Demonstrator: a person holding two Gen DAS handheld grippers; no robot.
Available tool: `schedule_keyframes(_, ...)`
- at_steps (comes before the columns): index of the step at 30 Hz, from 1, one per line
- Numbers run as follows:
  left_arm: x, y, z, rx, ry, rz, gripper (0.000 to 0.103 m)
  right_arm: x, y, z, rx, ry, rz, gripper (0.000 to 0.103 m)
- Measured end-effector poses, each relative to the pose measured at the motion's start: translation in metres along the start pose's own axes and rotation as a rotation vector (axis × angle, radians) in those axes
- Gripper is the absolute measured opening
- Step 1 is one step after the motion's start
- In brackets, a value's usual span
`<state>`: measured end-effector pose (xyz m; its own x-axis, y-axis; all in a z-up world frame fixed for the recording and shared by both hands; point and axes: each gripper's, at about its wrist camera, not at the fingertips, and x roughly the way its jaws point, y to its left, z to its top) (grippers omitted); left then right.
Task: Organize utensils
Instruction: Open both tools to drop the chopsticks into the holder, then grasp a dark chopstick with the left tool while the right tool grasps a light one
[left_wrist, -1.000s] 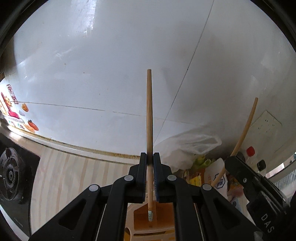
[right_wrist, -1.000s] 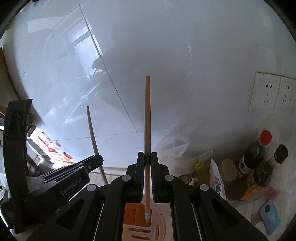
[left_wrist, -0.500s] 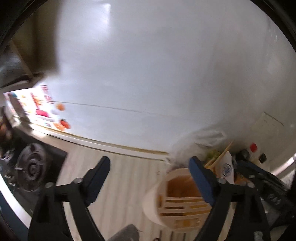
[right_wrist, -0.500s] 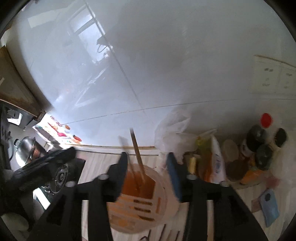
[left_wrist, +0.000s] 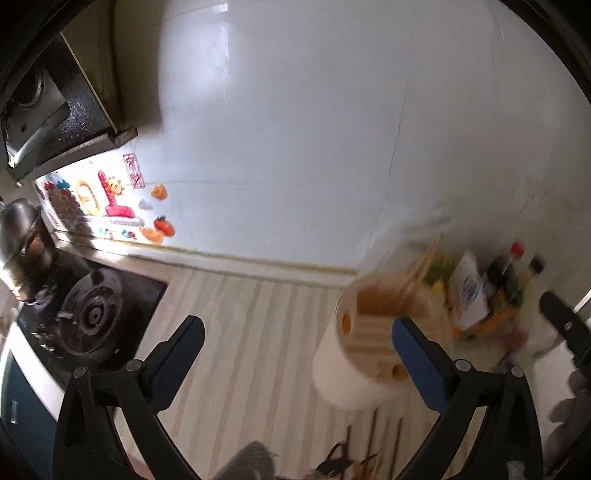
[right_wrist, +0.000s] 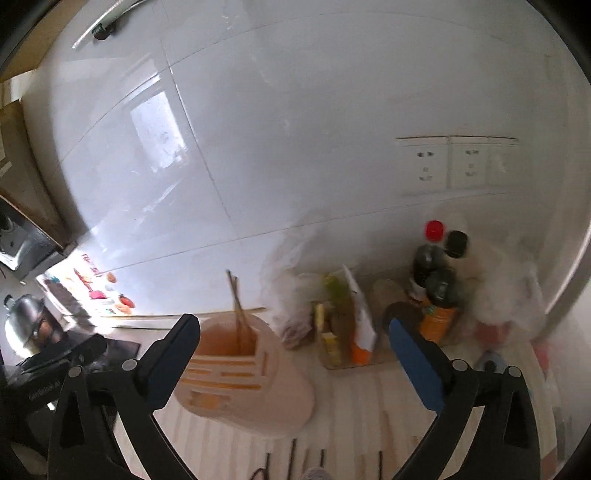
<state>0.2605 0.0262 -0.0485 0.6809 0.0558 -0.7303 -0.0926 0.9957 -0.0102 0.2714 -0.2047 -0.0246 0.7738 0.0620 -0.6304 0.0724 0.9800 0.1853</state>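
White wall tiles back a pale striped surface (right_wrist: 229, 439). On it stands a cream utensil holder (right_wrist: 255, 380) with slotted sides and an orange inside, two wooden chopsticks (right_wrist: 238, 314) leaning in it. The left claw (left_wrist: 295, 354) and right claw (right_wrist: 291, 350) are both opening wide, nothing between their fingers.

Chopsticks (right_wrist: 238, 314) stand in the holder (right_wrist: 258, 384) on the counter (left_wrist: 236, 350), stove (left_wrist: 92, 314) left, bottles (right_wrist: 436, 273) right
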Motion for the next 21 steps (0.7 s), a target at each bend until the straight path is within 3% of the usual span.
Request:
schedule_keyframes(4,0.018,-0.014,-0.03,0.033,0.062,0.011,0.103,0.005,-0.016,-0.025,0.016,0.066,-0.042,0.103)
schedule_keyframes(8,0.05,-0.027,-0.067,0.078,0.18,0.028,0.103,0.016,-0.036,-0.053,0.053,0.145,-0.074,0.1)
schedule_keyframes(13,0.083,-0.039,-0.111,0.108,0.317,-0.01,0.088,0.043,-0.062,-0.098,0.077,0.317,-0.104,0.069)
schedule_keyframes(15,0.095,-0.045,-0.129,0.133,0.367,-0.014,0.087,0.055,-0.069,-0.117,0.081,0.389,-0.114,0.057)
schedule_keyframes(18,0.113,-0.054,-0.153,0.165,0.438,-0.036,0.077,0.07,-0.082,-0.145,0.092,0.487,-0.104,0.046)
schedule_keyframes(21,0.13,-0.06,-0.173,0.173,0.52,-0.056,0.074,0.083,-0.087,-0.166,0.08,0.569,-0.095,0.04)
